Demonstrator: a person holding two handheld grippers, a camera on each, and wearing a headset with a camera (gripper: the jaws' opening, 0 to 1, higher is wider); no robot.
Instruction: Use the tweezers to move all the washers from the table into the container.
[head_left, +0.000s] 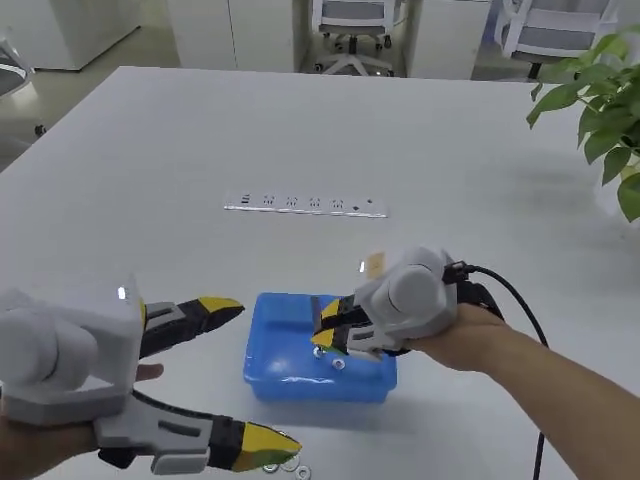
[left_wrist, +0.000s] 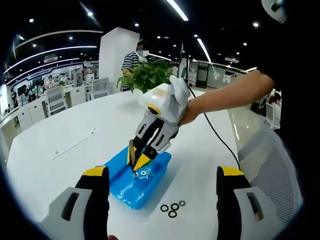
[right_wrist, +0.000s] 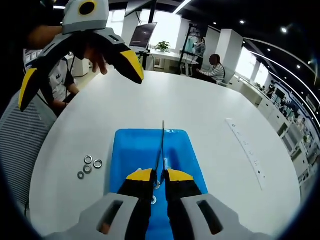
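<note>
My right claw (right_wrist: 159, 176) is clamped hard on the tweezers (right_wrist: 162, 145). It grips them near their back end, so the thin blades run forward over the blue container (right_wrist: 125, 150). I cannot tell whether the tips carry anything. In the left gripper view one washer (left_wrist: 143, 173) lies inside the container, just below that claw. My left claw (left_wrist: 162, 172) is spread wide and holds nothing, hovering low at the container's near side. Four loose washers (left_wrist: 172, 208) sit in a tight cluster on the white bench (head_left: 300, 130), just beside the container.

The grip worries me most. The tweezers are slim and smooth, and I judge that pressing their tips against the bench could swivel them between my jaws. The loose washers lie flat and close together, so a crooked pinch could flick one away or shove the whole cluster. In the head view my left claw's lower jaw hangs right by them, and a careless dip would scatter them. The container also looks light enough to slide if I bump it.
</note>
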